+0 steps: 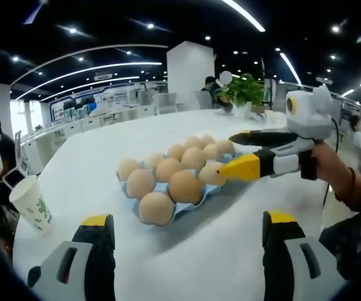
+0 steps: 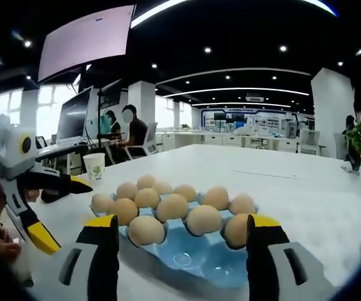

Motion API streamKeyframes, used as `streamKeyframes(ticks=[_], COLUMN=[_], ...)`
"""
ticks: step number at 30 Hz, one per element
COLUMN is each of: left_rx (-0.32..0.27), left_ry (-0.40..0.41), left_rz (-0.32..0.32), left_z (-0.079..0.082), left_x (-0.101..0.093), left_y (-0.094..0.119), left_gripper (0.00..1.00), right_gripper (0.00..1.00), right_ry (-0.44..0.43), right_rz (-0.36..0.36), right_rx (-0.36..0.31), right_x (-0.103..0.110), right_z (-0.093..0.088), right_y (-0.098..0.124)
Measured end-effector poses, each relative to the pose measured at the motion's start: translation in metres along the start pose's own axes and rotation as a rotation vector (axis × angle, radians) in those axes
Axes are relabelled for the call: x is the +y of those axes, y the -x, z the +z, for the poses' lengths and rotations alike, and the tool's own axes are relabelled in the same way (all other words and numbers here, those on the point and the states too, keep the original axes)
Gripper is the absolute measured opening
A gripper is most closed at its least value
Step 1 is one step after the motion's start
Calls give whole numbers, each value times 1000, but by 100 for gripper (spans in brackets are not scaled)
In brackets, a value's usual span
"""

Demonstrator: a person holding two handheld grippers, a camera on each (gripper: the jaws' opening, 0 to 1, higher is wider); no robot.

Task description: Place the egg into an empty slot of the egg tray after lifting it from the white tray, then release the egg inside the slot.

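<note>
A blue egg tray (image 1: pixel 181 210) (image 2: pixel 199 258) lies on the white table, holding several brown eggs (image 1: pixel 185 186) (image 2: pixel 172 207). In the right gripper view its near edge has bare slots (image 2: pixel 181 258). My right gripper (image 2: pixel 181 221) (image 1: pixel 228 154) hovers open over the tray's end, jaws wide apart. One egg (image 2: pixel 235 230) (image 1: pixel 213 173) sits in its slot right against the inner side of one jaw. My left gripper (image 1: pixel 188 219) (image 2: pixel 67 216) is held open a short way before the tray, with nothing between its jaws.
A paper cup (image 1: pixel 32 204) (image 2: pixel 94 166) stands near the table's edge, apart from the tray. A potted plant (image 1: pixel 243 91) is at the far end of the table. People sit at desks beyond. A hand (image 1: pixel 331 166) holds the right gripper.
</note>
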State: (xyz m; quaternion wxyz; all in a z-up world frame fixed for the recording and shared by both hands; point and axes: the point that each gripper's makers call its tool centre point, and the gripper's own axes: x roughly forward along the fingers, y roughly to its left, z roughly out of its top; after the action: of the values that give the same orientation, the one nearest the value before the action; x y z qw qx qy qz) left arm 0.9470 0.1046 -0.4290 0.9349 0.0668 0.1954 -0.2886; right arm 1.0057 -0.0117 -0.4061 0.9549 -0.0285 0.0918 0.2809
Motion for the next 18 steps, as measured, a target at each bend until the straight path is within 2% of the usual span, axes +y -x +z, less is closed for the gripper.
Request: streamKeyframes(ticks=[18], left_rx=[-12], left_ry=[-4], left_rz=[7], left_z=[4], left_x=[2], left_y=[1], left_gripper=[100], right_gripper=[86], right_ry=[5], right_rz=[-54], right_rx=[21], right_x=[-26], right_z=[-3], right_y=[7])
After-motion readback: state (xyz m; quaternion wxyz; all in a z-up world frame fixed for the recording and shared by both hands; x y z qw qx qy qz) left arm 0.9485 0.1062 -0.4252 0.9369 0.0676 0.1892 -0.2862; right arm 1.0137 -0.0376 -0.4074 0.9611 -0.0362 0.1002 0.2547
